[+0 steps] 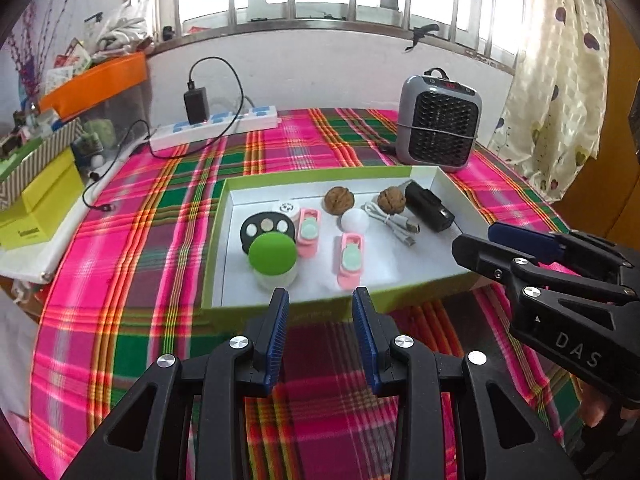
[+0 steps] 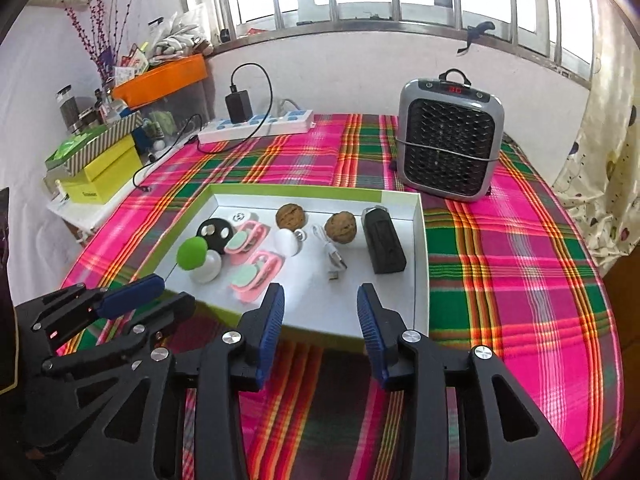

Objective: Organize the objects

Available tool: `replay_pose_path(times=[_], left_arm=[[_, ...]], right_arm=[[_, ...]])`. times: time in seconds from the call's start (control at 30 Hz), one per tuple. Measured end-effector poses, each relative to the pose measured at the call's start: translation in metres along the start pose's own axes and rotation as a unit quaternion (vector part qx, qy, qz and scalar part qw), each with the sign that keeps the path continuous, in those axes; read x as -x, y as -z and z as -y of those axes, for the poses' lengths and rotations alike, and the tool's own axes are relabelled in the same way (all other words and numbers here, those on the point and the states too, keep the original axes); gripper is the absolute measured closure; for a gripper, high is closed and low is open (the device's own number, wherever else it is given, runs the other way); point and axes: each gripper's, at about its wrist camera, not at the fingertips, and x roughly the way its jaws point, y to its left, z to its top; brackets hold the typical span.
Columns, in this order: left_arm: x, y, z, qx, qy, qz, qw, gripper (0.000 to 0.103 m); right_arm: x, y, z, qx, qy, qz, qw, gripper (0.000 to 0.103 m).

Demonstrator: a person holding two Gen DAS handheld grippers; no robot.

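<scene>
Nearest, the left gripper (image 1: 320, 300) and right gripper (image 2: 320, 296) hover part-open and empty over the near rim of the green-edged tray (image 1: 224, 216), which holds two walnuts (image 1: 339, 199), pink clips, a cable and what looks like a black charger, before the grey heater (image 2: 450, 136).

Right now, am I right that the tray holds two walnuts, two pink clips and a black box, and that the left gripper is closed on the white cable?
Not quite: the left gripper is open and holds nothing, as the left wrist view shows. The white cable lies loose in the tray. The two walnuts, two pink clips and black box are there.
</scene>
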Motion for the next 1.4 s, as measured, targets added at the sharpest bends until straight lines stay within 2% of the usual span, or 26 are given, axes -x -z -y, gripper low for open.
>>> replay_pose_path(times=[0.2, 0.4, 0.63, 0.97, 1.17, 1.4], left_arm=[[0.011, 0.014, 0.001, -0.004, -0.017, 0.002, 0.9998, 0.072], [0.015, 0.032, 0.001, 0.002, -0.017, -0.006, 0.9998, 0.072], [0.016, 0.049, 0.002, 0.007, -0.016, -0.016, 0.9997, 0.072], [0.017, 0.063, 0.002, 0.018, -0.020, -0.023, 0.9994, 0.072], [0.013, 0.068, 0.004, 0.017, -0.021, -0.035, 0.9990, 0.072], [0.011, 0.071, 0.007, 0.014, -0.025, -0.034, 0.9990, 0.070]], right_arm=[[0.011, 0.016, -0.008, -0.002, 0.003, 0.000, 1.000, 0.063], [0.014, 0.035, -0.015, 0.004, 0.015, -0.009, 1.000, 0.062], [0.015, 0.058, -0.016, -0.004, 0.016, -0.021, 1.000, 0.057], [0.015, 0.079, -0.012, -0.011, 0.046, -0.038, 0.998, 0.052], [0.014, 0.089, -0.010, -0.013, 0.049, -0.049, 0.998, 0.051], [0.015, 0.093, -0.010, -0.011, 0.058, -0.043, 0.997, 0.047]])
